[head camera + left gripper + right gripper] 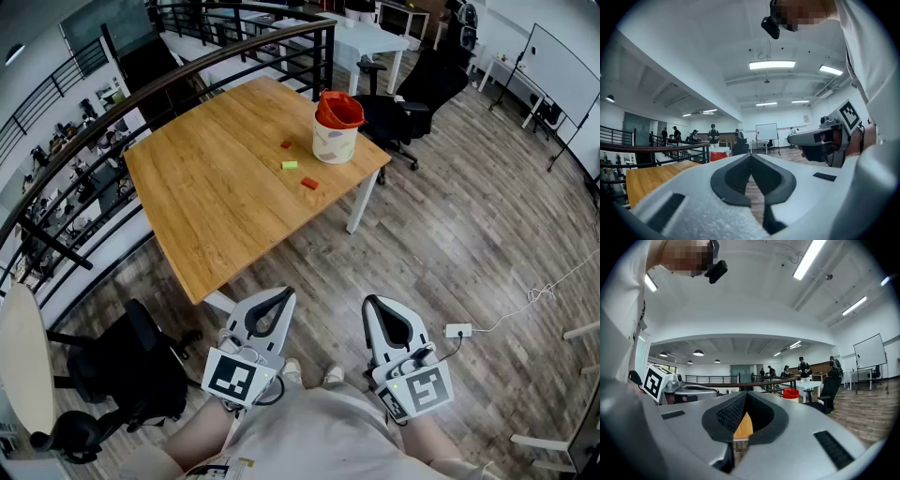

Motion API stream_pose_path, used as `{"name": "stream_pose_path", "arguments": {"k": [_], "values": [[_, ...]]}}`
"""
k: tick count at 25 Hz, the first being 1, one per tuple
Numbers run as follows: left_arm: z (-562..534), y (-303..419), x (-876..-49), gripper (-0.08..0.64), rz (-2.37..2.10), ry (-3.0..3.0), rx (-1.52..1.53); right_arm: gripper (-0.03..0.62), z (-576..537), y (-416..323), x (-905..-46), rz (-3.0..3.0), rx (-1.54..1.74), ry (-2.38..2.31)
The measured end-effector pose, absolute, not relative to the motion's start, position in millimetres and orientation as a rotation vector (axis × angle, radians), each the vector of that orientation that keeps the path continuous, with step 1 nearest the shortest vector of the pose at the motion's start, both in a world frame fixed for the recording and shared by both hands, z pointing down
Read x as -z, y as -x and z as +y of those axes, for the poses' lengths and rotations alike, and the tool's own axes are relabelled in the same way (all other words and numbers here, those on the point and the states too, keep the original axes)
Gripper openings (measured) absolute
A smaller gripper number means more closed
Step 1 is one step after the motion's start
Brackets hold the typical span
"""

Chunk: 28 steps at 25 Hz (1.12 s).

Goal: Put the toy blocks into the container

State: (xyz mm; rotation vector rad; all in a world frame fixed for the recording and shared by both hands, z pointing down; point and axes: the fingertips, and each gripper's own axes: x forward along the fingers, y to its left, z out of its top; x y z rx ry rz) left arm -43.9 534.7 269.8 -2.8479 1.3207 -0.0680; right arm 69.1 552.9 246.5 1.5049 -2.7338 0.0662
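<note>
A wooden table (216, 197) stands well ahead of me. Near its far right corner is the container (336, 127), a white tub with a red liner. Beside it on the tabletop lie a small red block (286, 144), a green block (290, 165) and another red block (309, 183). Both grippers hang low by my body, short of the table's near edge. The left gripper (284, 294) is shut with nothing between its jaws, and so is the right gripper (371, 303). The container (718, 154) shows far off in the left gripper view and, as a red spot, the container (791, 393) in the right gripper view.
A black railing (187, 80) runs along the table's left and far sides. One black office chair (408, 103) stands behind the container, another chair (131, 375) at my near left. A white cable and plug box (459, 330) lie on the wood floor to my right.
</note>
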Motion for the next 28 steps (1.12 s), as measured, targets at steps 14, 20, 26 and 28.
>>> {"name": "stream_pose_path", "arguments": {"k": [14,20,26,28], "values": [[531,35,-275,0.012,1.317,2.858,0.113,0.021,545,-77,-250,-2.754,-0.115,-1.517],[529,22,-282,0.012,1.331,2.869,0.123,0.021,544,-88,-253,-2.728,-0.086,-1.488],[526,1,-286,0.012,1.32,2.854,0.13,0.023,540,-109,-259,-2.728,-0.083,-1.476],[524,-6,-287,0.012,1.322,2.849,0.118,0.023,538,-115,-259,-2.754,-0.087,-1.445]]}}
